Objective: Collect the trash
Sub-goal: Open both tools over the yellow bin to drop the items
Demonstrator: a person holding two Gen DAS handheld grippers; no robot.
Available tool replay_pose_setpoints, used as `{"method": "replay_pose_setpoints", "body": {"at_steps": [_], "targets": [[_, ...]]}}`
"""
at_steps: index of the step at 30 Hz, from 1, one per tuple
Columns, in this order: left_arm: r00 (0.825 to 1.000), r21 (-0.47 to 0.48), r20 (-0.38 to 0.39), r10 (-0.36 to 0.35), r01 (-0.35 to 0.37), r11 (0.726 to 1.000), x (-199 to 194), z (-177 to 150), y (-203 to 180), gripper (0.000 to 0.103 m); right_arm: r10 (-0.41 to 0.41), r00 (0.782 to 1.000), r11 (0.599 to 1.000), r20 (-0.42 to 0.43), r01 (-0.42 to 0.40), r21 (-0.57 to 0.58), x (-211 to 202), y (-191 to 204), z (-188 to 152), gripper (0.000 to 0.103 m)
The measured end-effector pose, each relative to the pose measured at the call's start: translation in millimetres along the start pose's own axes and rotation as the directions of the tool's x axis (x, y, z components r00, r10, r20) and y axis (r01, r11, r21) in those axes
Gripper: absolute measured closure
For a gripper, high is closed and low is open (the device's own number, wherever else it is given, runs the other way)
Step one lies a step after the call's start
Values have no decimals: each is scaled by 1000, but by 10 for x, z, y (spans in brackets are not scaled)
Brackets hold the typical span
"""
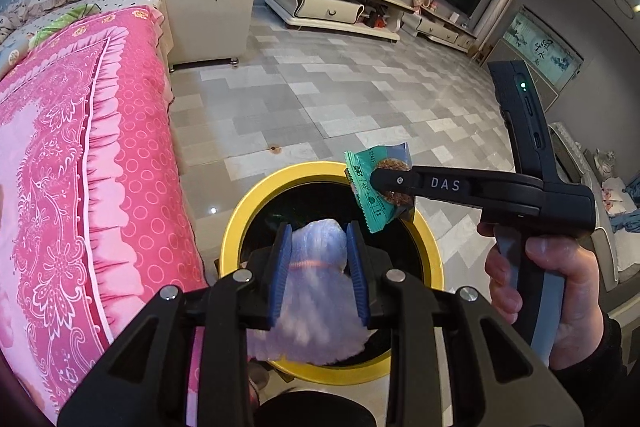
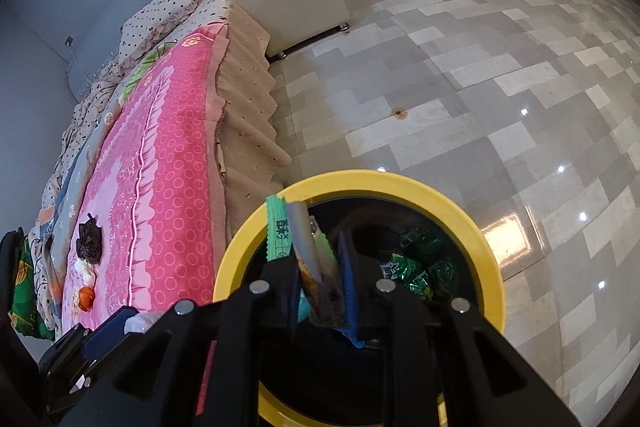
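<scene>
Your left gripper [image 1: 320, 267] is clamped on a crumpled wad of clear plastic [image 1: 316, 291], held right over the mouth of the yellow-rimmed bin [image 1: 236, 227], which stands on the tiled floor [image 1: 340, 99] just beside the bed with its pink cover [image 1: 80, 167]. Your right gripper [image 2: 320, 267], gripped by your right hand [image 1: 532, 279], has a green snack wrapper [image 1: 376, 187] between its pads, hanging above the bin's far rim; whether the pads press firmly on it is hard to tell, though the wrapper has not dropped.

Inside the bin, green foil wrappers [image 2: 424, 271] already lie at the bottom, so some collecting looks done. Both held pieces seem ready to be dropped in.

More is left: on the pink cover sit a crumpled black bag [image 2: 89, 239], a small white scrap [image 2: 86, 269] and an orange piece [image 2: 86, 297], close together.
</scene>
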State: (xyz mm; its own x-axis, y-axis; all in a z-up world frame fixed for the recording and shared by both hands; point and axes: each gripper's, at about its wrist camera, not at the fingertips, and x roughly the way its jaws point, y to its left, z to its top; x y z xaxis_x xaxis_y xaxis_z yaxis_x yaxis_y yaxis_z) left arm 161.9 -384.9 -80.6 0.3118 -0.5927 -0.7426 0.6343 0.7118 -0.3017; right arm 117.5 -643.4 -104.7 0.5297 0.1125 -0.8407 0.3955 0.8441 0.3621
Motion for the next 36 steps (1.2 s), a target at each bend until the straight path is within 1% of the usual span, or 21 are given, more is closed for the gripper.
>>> {"method": "replay_pose_setpoints", "body": {"at_steps": [3,5,6,8,12,13,17,18,19,20,21,26,31,36], "targets": [[1000,6,-4,-3,4,1000,31,-20,-27,77,0,1000,1000,3,0,12,-5,-60,-3,85],[1000,9,-4,-14,14,1000,31,-32,-40,76,-7,1000,1000,11,6,14,-27,-78,-3,81],[1000,11,-5,-14,14,1000,26,-38,-46,75,-6,1000,1000,12,6,15,-42,-82,-4,80],[1000,15,-2,-20,20,1000,9,-47,-52,69,-7,1000,1000,8,7,16,-53,-92,-9,75],[1000,17,6,-22,22,1000,-54,-67,-54,61,-14,1000,1000,9,14,25,-73,-105,-30,71],[1000,17,9,-20,20,1000,-78,-76,-51,58,-17,1000,999,9,17,28,-80,-106,-35,69],[999,11,34,-15,14,1000,-220,-93,1,42,-26,1000,999,6,26,40,-89,-113,-58,54],[999,11,40,-12,12,1000,-263,-95,20,39,-28,1000,999,4,28,43,-92,-110,-65,52],[999,8,49,-5,4,1000,-305,-96,42,33,-30,1000,999,2,30,44,-92,-99,-69,48],[998,4,61,5,-6,1000,-356,-96,74,28,-33,999,998,0,33,45,-93,-90,-74,41],[997,-1,70,14,-14,1000,-405,-94,111,26,-38,999,998,0,38,46,-91,-78,-81,39],[994,-33,92,58,-55,998,-619,-90,352,21,-42,999,999,-5,42,22,-79,55,-121,39],[988,-66,107,115,-108,992,-820,-114,664,21,-33,999,999,-6,33,-13,-56,295,-135,38],[975,-106,126,182,-170,980,-1045,-148,1050,21,-11,1000,998,-7,11,-60,-17,632,-128,38]]}}
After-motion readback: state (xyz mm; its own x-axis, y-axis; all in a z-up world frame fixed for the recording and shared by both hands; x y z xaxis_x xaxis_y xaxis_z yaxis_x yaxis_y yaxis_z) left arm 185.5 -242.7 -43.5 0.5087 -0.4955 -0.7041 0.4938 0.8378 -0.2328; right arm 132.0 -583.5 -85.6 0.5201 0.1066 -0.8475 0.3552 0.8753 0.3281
